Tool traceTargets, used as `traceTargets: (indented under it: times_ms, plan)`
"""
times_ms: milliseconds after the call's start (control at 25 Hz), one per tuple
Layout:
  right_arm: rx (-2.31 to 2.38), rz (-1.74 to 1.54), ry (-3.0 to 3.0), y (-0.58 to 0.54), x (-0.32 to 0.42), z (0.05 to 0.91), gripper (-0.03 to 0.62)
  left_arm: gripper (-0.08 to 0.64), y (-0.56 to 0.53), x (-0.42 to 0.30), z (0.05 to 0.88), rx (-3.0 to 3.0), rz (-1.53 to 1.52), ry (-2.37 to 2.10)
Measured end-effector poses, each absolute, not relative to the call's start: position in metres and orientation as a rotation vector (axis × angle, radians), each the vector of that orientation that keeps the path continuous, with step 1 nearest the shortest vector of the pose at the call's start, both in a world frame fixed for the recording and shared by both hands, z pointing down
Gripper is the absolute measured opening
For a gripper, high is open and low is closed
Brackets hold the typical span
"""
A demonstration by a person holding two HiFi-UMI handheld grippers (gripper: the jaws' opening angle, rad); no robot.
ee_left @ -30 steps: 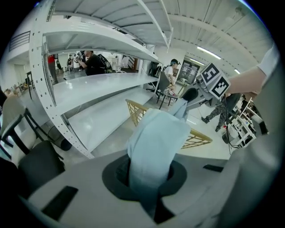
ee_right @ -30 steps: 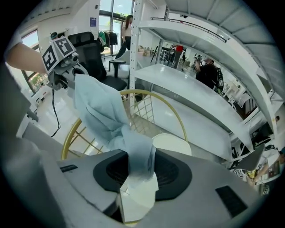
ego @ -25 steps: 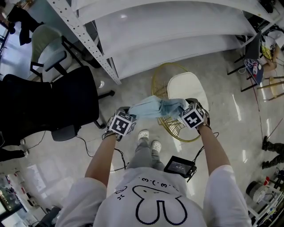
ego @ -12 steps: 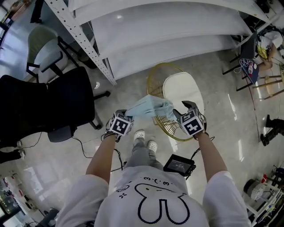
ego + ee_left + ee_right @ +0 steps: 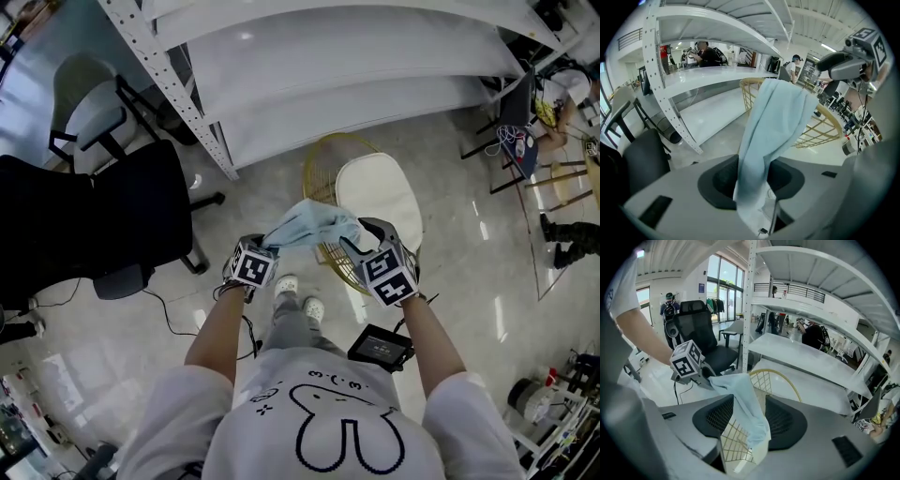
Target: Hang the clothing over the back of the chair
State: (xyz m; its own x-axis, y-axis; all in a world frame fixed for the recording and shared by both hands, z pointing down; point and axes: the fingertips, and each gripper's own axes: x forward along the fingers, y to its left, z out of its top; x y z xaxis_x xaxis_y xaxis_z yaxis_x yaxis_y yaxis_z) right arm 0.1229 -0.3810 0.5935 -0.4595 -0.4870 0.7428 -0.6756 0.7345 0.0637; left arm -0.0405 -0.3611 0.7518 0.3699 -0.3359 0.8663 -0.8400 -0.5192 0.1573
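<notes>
While clothing drapes chair back (wire edge), floor open beyond.

The clothing covers part of the wire back of the chair.

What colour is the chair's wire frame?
Golden yellow: the wire frame shows best in the head view, beside the white seat.

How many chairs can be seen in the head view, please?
3: the gold wire chair beneath the blue cloth, a black office chair at left, a pale chair at upper left. The clutter at right may hide more.
</notes>
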Motion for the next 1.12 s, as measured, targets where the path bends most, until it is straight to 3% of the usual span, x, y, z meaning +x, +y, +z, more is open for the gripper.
traceTargets:
  times_ms: [40, 160, 520, 840, 960, 1040, 1120]
  plan:
    - [0.888, 0.304, -2.164, -0.380, 0.120, 0.587, 0.207, 0.203, -0.360, -0.041, 0.751, 2.029, 1.081, -1.019]
    - [0.923, 0.312, -2.202, -0.379, 0.113, 0.571, 0.207, 0.247, -0.362, -0.040, 0.743, 2.037, 1.060, -1.030]
    - [0.893, 0.279, -2.225, -0.367, 0.094, 0.553, 0.195, 0.270, -0.364, -0.017, 0.699, 2.125, 0.989, -1.067]
    - [0.942, 0.300, -2.274, -0.371, 0.090, 0.530, 0.189, 0.410, -0.372, 0.004, 0.655, 2.150, 0.888, -1.030]
    - [0.967, 0.280, -2.299, -0.374, 0.091, 0.517, 0.173, 0.430, -0.377, 0.013, 0.627, 2.200, 0.836, -1.016]
    - [0.981, 0.277, -2.319, -0.373, 0.091, 0.507, 0.151, 0.430, -0.380, 0.017, 0.606, 2.246, 0.801, -1.017]
    - [1.005, 0.276, -2.335, -0.371, 0.092, 0.498, 0.046, 0.428, -0.383, 0.019, 0.583, 2.287, 0.753, -1.035]
